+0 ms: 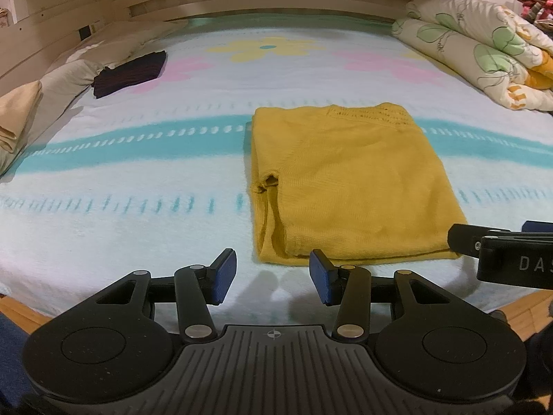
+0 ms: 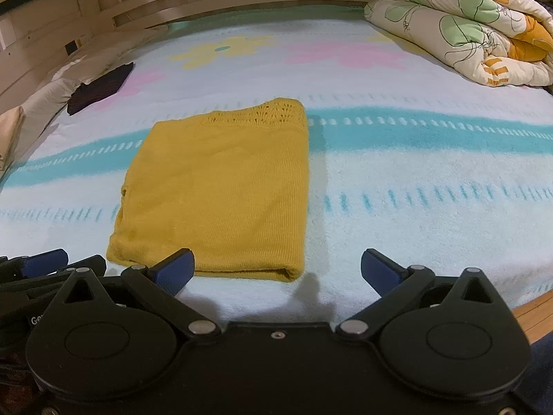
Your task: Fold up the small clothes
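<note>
A mustard yellow knit garment (image 1: 345,180) lies folded into a flat rectangle on the bed; it also shows in the right wrist view (image 2: 221,186). My left gripper (image 1: 273,276) is open and empty, just short of the garment's near left corner. My right gripper (image 2: 276,269) is open and empty, at the garment's near right corner, its left finger (image 2: 176,266) over the near edge. The right gripper's side shows in the left wrist view (image 1: 501,252).
The bed has a pale blanket (image 1: 138,173) with teal stripes and flowers. A dark folded garment (image 1: 131,72) lies at the far left beside pillows (image 1: 52,93). A rolled floral quilt (image 2: 466,24) sits at the far right. Wooden floor (image 2: 532,307) shows past the bed's near edge.
</note>
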Available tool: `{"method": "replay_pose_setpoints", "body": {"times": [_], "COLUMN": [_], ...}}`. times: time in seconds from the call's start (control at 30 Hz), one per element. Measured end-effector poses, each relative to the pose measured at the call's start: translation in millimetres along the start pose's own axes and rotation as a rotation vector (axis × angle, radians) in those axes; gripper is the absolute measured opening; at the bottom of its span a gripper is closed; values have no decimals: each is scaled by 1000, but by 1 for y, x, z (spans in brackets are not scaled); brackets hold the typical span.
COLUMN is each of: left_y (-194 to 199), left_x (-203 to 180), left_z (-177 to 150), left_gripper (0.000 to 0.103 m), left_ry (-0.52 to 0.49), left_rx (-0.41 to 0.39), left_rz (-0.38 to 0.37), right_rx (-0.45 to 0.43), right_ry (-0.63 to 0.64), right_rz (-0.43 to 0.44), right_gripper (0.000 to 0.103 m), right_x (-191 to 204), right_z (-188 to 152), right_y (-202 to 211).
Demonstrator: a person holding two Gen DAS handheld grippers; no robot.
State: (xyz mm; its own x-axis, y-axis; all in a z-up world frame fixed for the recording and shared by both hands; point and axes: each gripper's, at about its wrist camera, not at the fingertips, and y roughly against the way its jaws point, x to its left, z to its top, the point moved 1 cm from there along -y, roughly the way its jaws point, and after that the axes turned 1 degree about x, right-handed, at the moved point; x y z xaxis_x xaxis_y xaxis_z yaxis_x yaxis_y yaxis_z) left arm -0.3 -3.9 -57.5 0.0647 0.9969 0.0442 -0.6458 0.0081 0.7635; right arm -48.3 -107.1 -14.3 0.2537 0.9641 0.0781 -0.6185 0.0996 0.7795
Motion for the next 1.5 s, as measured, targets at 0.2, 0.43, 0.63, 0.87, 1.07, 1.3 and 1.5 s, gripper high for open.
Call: {"method": "replay_pose_setpoints", "body": {"times": [0.2, 0.43, 0.63, 0.87, 1.07, 1.3, 1.5], "left_y": [0, 0, 0, 0, 0, 0, 0], "left_x": [1, 3, 2, 3, 2, 2, 2], "left_z": [0, 0, 0, 0, 1, 1, 1], "left_gripper": [45, 45, 45, 45, 45, 45, 45], "left_ry": [-3, -5, -4, -5, -5, -6, -5], "left_rx": [2, 4, 4, 5, 5, 5, 4], "left_rz": [0, -2, -1, -4, -4, -3, -4], "right_rx": [6, 7, 10, 11, 10, 10, 10], "right_ry": [1, 0, 0, 2, 3, 2, 2], "right_rz": [-2, -4, -4, -3, -3, -3, -1], "right_gripper": [102, 102, 102, 102, 102, 102, 102], "right_x": [1, 2, 2, 2, 3, 3, 3], "right_z": [0, -1, -1, -1, -1, -1, -1], "right_y": [-2, -2, -2, -3, -2, -2, -2]}}
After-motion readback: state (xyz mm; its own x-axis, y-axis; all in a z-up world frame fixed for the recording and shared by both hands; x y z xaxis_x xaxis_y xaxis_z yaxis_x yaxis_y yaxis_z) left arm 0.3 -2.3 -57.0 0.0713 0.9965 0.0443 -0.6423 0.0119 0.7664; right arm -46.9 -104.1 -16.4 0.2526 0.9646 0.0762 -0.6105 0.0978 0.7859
